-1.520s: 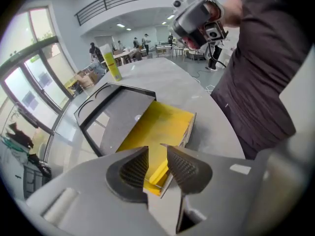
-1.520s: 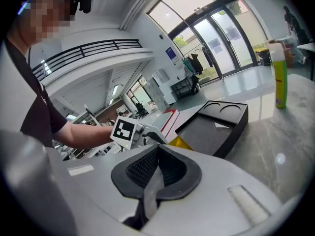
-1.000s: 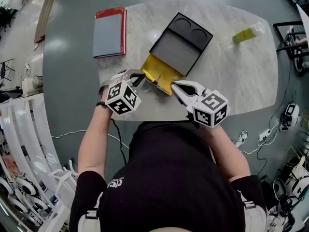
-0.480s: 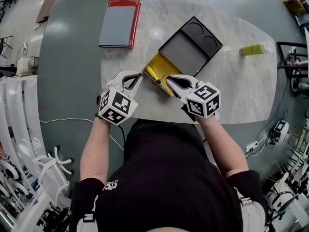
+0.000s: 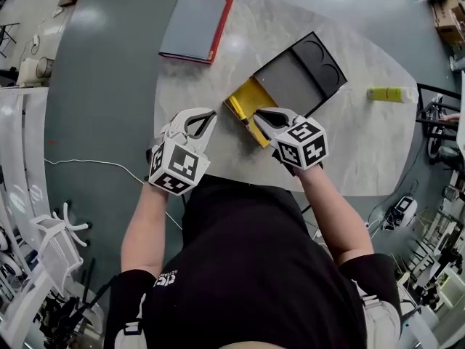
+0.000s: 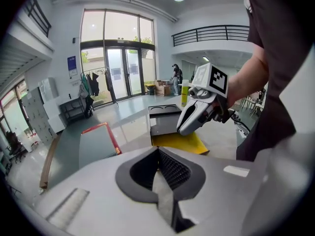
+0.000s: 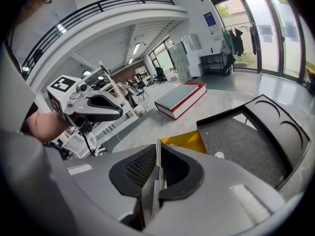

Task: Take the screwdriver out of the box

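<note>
With my left gripper pressed together on nothing and my right gripper just parting a crack, empty, at the yellow tray sticking out of the box, I can't see the screwdriver, so groping blind could shove the unheld box along the table.

The marble table carries a red-edged book, a black box and a yellow bottle.

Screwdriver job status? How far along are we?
Done: the black box lies open, its yellow part showing at the near end. In hand: nothing. The right gripper is at the yellow part, fingers just opening and empty. The left gripper is shut, off to the side. Left: no screwdriver shows, so finding and lifting it.
</note>
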Demonstrator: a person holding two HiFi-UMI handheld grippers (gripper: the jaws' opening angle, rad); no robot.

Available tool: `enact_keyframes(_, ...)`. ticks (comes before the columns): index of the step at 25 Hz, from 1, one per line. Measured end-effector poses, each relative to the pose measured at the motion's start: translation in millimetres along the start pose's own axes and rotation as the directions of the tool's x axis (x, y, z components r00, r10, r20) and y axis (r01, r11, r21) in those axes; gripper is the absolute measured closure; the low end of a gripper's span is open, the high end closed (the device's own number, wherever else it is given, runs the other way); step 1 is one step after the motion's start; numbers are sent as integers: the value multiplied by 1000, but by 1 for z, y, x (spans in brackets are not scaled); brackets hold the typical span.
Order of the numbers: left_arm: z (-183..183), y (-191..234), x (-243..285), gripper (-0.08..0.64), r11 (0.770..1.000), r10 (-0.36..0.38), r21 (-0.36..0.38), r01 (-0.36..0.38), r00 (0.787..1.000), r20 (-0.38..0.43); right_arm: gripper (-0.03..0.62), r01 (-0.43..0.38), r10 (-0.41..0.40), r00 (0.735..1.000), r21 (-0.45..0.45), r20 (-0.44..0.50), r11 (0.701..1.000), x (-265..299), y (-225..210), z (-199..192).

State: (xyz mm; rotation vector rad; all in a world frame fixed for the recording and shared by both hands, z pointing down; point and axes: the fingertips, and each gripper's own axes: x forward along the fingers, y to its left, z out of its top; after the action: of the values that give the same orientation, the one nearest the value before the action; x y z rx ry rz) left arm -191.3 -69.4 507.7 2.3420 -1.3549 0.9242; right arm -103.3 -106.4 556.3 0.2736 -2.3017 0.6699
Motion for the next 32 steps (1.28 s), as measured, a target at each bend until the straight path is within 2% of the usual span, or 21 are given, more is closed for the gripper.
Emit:
enact_keyframes(7,-20,-1,1,559,999,1,-49,0,1000,21,541,42,-64,987,-146,-146,988,24,-3,-13)
enact_keyframes(11,-31,-2,0,558,997,-2,-75,5,999,34,537,75,-151,960,-303,-236,950,40,-6,-20)
enact_keyframes(15,-43,1,-4,558,995,-5,-98,10,999,44,530,77,-200,935,-381,-294,921,55,-8,-23)
enact_keyframes(22,-56,7,-11,559,993,-5,-121,11,999,49,505,77,-223,905,-374,-364,924,73,-19,-30)
enact_keyframes(32,-71,8,-15,558,991,-18,-129,23,999,42,482,66,-177,895,-271,-409,960,92,-25,-38)
